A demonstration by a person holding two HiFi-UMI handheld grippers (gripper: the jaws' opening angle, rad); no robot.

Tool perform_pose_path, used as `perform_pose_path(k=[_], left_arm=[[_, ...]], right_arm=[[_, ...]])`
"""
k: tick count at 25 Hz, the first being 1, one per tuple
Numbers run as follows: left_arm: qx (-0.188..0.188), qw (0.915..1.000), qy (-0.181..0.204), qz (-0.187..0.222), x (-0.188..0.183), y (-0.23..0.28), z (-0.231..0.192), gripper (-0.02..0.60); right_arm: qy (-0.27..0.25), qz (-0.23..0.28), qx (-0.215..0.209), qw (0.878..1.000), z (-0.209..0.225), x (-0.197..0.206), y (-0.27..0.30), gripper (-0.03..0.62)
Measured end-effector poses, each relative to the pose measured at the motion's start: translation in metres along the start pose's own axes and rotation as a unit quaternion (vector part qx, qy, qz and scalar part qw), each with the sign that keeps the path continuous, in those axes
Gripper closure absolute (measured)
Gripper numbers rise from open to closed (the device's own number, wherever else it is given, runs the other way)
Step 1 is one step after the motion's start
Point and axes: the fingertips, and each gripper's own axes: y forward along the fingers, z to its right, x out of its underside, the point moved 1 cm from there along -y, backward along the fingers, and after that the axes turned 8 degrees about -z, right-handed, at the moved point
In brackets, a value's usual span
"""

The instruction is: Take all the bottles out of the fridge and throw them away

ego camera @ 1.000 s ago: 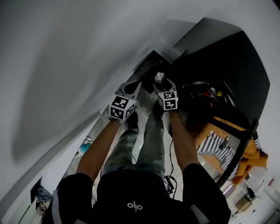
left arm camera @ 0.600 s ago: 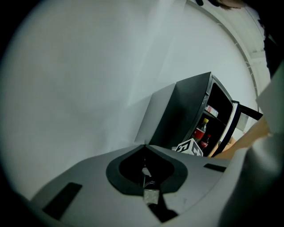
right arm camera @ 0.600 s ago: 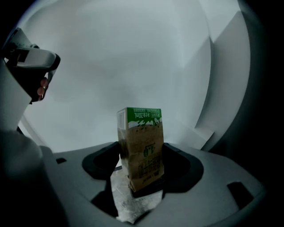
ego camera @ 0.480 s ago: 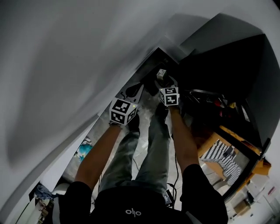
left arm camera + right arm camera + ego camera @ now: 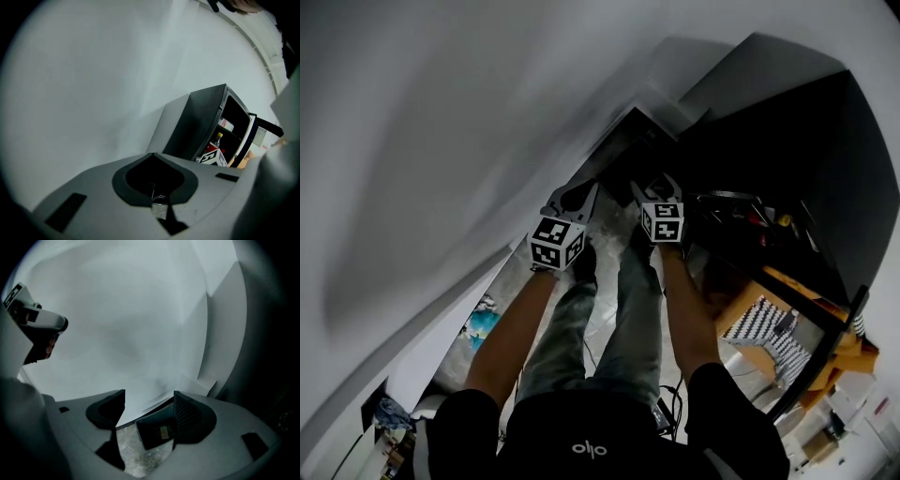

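Observation:
In the left gripper view the black fridge point(image 5: 206, 123) stands open, with a yellow-capped bottle point(image 5: 218, 139) on a shelf. The head view shows its dark inside point(image 5: 787, 141) and bottles point(image 5: 766, 216) on the door rack. My right gripper point(image 5: 150, 399) hangs over a small dark bin point(image 5: 157, 430) on the floor. Its jaws are opening with nothing between them. A small pale thing point(image 5: 164, 431) lies in the bin. My left gripper point(image 5: 152, 157) is shut and empty, beside the right gripper point(image 5: 659, 184) in the head view.
A white wall point(image 5: 441, 141) runs along the left. Orange and striped things point(image 5: 769, 323) lie on the floor at the right, with cables point(image 5: 667, 398) by the person's feet. The left gripper point(image 5: 35, 319) shows at the upper left of the right gripper view.
The small pale thing that stood at my right gripper's jaws in the earlier frames is gone from them. The right jaws stand wider. Both grippers shifted only slightly.

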Motion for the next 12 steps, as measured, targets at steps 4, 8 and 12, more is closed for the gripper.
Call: perform_pose_path(k=[4,8,12], left_arm=[[0.009,0.9997,-0.007,0.022,-0.025,-0.025,0.026,0.581],[0.028,0.9989,0.001,0.038,-0.048,-0.053,0.061,0.581],[0.054,0.9968,0.025,0.053,-0.075,-0.08,0.101,0.581]], right_arm=[[0.016,0.034,0.01,0.999,-0.011,-0.019,-0.067,0.339],[0.036,0.076,0.036,0.996,-0.02,-0.042,-0.141,0.502],[0.049,0.115,0.06,0.99,-0.026,-0.064,-0.212,0.585]])
